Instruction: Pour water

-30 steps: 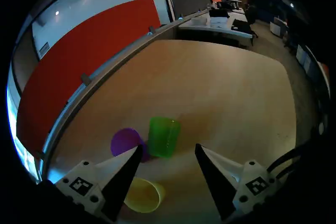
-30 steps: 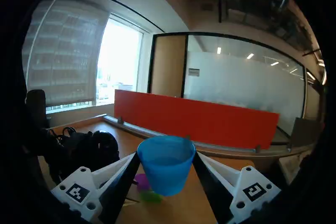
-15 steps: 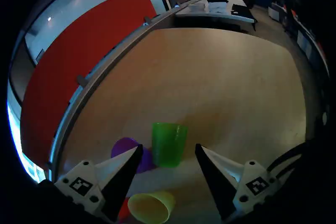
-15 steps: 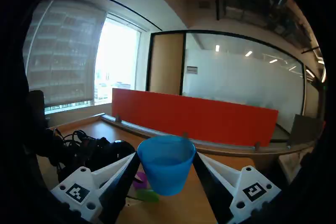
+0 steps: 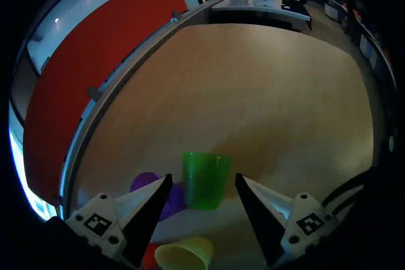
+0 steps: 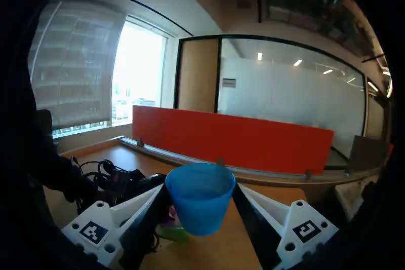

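Note:
In the left gripper view, a green cup (image 5: pixel 204 180) stands upright on the wooden table (image 5: pixel 263 98), just ahead of my left gripper (image 5: pixel 201 185), which is open with its fingertips on either side of the cup and apart from it. A purple cup (image 5: pixel 161 196) lies beside the green one, and a yellow cup (image 5: pixel 185 253) lies on its side nearer me. In the right gripper view, my right gripper (image 6: pixel 200 194) is shut on a blue cup (image 6: pixel 200 198) with water in it, held upright above the table. Below it show bits of the green cup (image 6: pixel 175 234) and the purple cup (image 6: pixel 172 214).
A red partition (image 5: pixel 86 62) with a grey rail runs along the table's left edge. The other gripper, with a sleeve and black cables (image 6: pixel 119 184), sits at left in the right gripper view. Desks (image 5: pixel 263 4) stand beyond the table's far end.
My left gripper has moved down and closer to the green cup, which now sits between the fingertips. The right gripper keeps the blue cup steady while the other hand's gear drifts right.

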Motion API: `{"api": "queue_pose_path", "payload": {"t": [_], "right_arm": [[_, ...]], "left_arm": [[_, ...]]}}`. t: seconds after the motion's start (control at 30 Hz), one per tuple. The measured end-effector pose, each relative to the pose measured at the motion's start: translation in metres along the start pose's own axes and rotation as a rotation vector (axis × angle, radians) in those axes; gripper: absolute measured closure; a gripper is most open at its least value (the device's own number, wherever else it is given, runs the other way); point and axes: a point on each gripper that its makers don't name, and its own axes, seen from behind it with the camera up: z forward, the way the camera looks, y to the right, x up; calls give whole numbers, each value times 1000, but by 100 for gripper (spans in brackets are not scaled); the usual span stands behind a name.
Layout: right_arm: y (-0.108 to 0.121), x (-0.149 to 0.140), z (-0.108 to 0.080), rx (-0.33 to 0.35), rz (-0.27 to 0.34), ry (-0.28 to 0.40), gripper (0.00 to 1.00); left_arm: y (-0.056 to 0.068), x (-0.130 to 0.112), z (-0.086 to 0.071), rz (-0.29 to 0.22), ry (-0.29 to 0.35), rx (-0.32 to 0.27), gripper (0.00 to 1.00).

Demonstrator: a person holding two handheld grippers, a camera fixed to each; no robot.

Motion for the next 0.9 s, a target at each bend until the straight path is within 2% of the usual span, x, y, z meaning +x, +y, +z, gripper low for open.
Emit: {"api": "queue_pose_path", "payload": {"t": [0.57, 0.9], "right_arm": [[6, 1, -2, -11, -1, -2, 9], [10, -1, -5, -19, 4, -7, 9]], "left_arm": [[9, -4, 22, -21, -58, -23, 8], [5, -11, 32, -7, -90, -3, 8]]}}
